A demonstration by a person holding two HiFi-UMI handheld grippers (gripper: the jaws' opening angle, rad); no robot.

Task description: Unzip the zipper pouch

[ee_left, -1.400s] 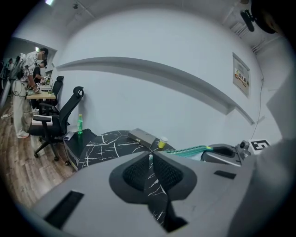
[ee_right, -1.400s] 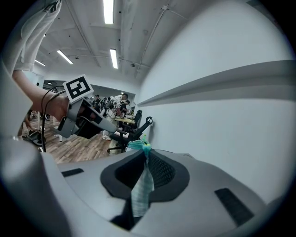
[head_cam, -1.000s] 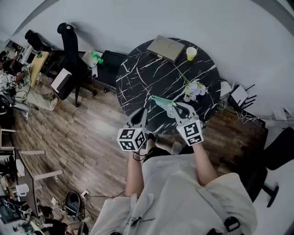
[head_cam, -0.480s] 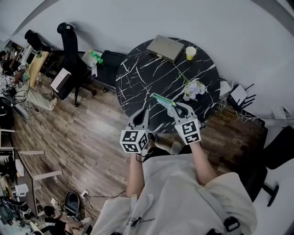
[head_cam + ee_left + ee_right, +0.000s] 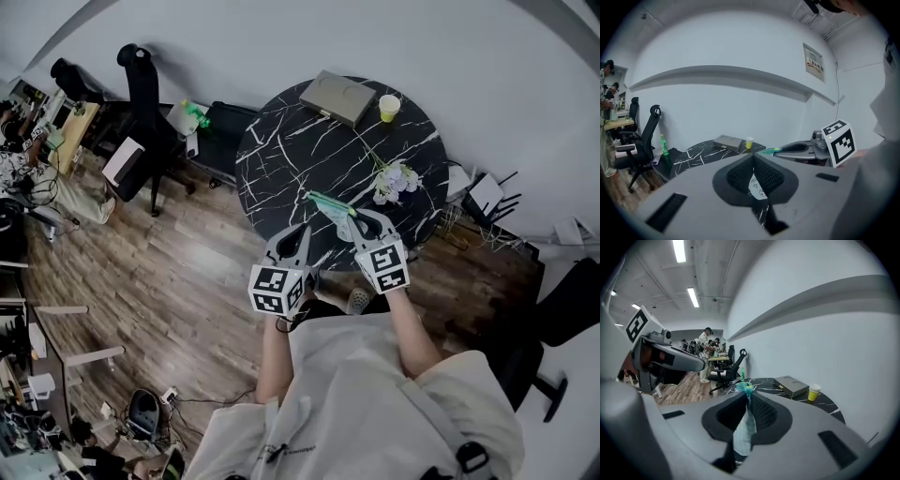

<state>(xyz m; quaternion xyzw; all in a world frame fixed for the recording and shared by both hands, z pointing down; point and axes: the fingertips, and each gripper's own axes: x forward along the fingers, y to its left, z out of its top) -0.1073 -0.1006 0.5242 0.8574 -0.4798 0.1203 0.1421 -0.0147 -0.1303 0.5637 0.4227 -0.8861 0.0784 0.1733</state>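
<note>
Head view: a person stands at a round black marble bench (image 5: pixel 291 150), a hand-held gripper in each hand. The right hand-held gripper (image 5: pixel 353 221) holds a green zipper pouch (image 5: pixel 330 205) over the bench's near edge. The left hand-held gripper (image 5: pixel 300 232) is just beside it. A grey box (image 5: pixel 338 97), a yellow cup (image 5: pixel 390 108) and flowers (image 5: pixel 397 182) sit farther back.

Left gripper view: the left hand-held gripper (image 5: pixel 753 157) has its jaws pressed together at the tips. A small white printed patch (image 5: pixel 754 184) shows in the hollow behind them; what it is cannot be told. The pouch (image 5: pixel 766 151) juts from the right hand-held gripper (image 5: pixel 780 150) to the side.

Right gripper view: the right hand-held gripper (image 5: pixel 746 392) is clamped on the pouch (image 5: pixel 743 427), its fabric hanging between the jaws.
</note>
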